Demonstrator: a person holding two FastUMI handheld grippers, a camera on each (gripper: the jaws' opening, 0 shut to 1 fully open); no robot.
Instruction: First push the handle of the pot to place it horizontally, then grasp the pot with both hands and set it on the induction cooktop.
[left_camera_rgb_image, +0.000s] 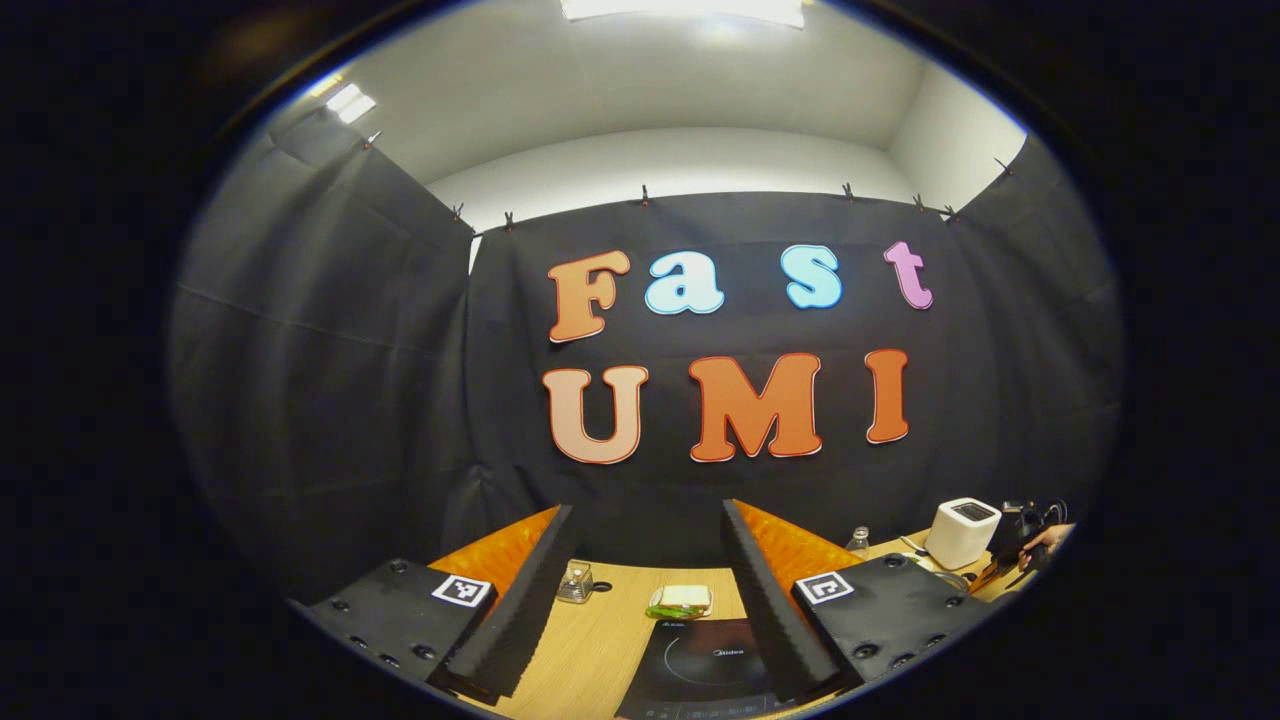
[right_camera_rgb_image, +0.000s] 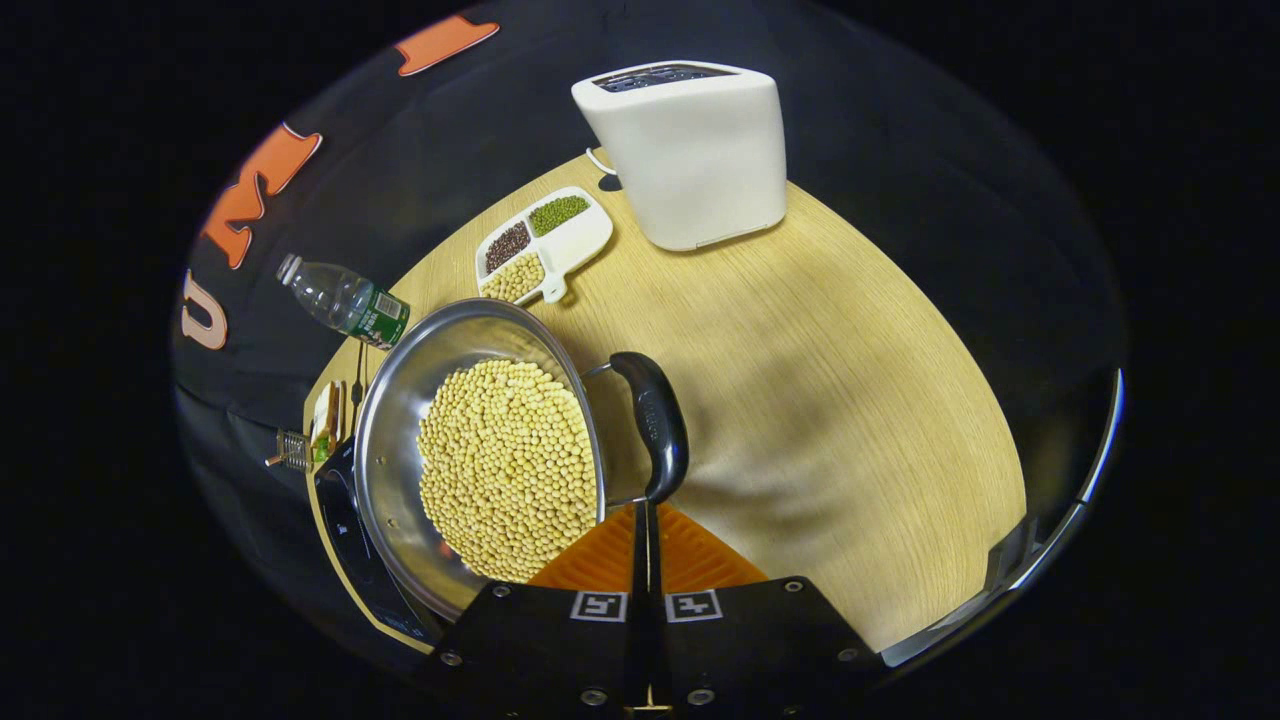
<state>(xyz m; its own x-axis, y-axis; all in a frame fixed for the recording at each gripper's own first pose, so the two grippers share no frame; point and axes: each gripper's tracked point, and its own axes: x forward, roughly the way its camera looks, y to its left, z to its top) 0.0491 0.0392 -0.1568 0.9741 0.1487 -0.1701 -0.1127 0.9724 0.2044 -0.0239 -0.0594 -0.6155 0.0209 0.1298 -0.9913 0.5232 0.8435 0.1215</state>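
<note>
pot: steel, filled with soybeans, on wooden table beside induction cooktop; black handle. right gripper: fingers closed together just below handle. left gripper: fingers apart, empty. toaster, divided bean dish, bottle behind.

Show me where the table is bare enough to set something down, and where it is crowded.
The biggest bare patch is the wooden table right of the pot, below the white toaster. A narrower strip lies between the divided bean dish and the pot's handle. Left of the pot it is crowded: bottle, sandwich, induction cooktop.
</note>
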